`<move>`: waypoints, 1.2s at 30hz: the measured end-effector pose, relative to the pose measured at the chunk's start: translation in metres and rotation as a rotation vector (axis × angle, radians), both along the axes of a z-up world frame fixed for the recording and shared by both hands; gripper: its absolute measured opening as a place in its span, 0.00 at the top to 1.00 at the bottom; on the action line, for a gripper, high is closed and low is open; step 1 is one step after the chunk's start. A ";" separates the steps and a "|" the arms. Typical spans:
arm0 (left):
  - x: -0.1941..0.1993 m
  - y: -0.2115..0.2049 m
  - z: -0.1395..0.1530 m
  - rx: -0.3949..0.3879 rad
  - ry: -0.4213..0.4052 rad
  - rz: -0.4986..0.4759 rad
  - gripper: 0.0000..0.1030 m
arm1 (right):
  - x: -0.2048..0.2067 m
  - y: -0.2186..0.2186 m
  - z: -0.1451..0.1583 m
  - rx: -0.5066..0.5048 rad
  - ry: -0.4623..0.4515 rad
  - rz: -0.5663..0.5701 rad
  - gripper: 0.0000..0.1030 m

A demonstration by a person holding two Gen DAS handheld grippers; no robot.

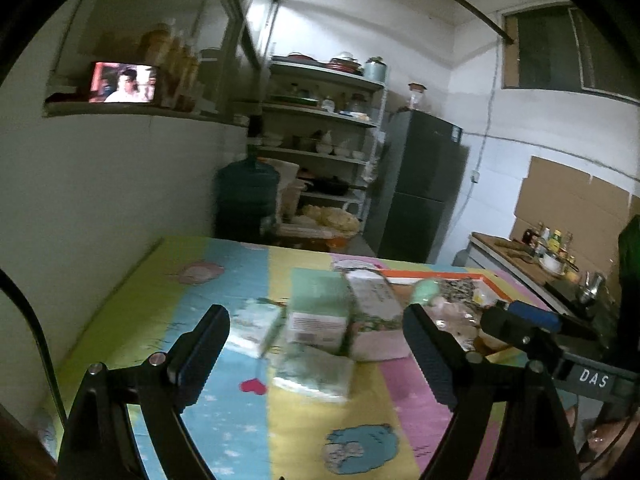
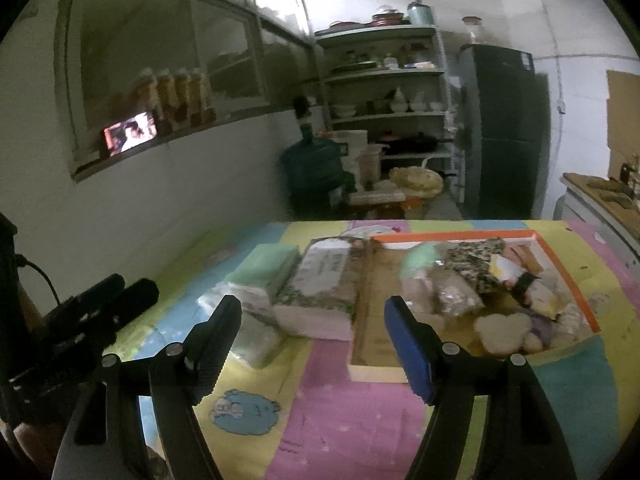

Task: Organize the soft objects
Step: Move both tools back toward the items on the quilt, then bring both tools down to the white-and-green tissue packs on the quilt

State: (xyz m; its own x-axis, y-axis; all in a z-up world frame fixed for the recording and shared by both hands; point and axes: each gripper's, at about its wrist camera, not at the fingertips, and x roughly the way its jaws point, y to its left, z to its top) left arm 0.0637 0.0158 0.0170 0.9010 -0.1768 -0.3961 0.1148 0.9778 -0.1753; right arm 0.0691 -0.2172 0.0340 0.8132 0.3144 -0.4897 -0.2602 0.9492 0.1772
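Several soft tissue packs lie on the colourful tablecloth: a green pack, a long white floral pack, a small white pack and a clear-wrapped pack. The green pack, the floral pack and the clear-wrapped pack also show in the right wrist view. An orange-rimmed tray holds bagged soft items and a beige plush. My left gripper is open above the packs, empty. My right gripper is open, empty, over the tray's left edge.
A wall runs along the table's left side. Beyond the table stand a water jug, shelves of dishes and a dark fridge. A counter with bottles is at the right. The left gripper shows at the right view's left.
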 end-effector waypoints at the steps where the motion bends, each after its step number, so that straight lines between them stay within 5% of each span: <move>1: 0.000 0.005 0.000 0.000 0.001 0.011 0.14 | 0.002 0.005 -0.001 -0.002 0.003 0.011 0.27; 13: 0.013 0.062 -0.014 -0.018 0.026 0.100 0.14 | 0.028 0.046 -0.025 -0.029 0.052 0.148 0.26; 21: 0.025 0.083 -0.031 -0.026 0.060 0.114 0.14 | 0.051 0.085 -0.052 -0.018 0.128 0.361 0.26; 36: 0.056 0.094 -0.049 0.007 0.107 0.070 0.14 | 0.094 0.129 -0.079 -0.201 0.171 0.495 0.26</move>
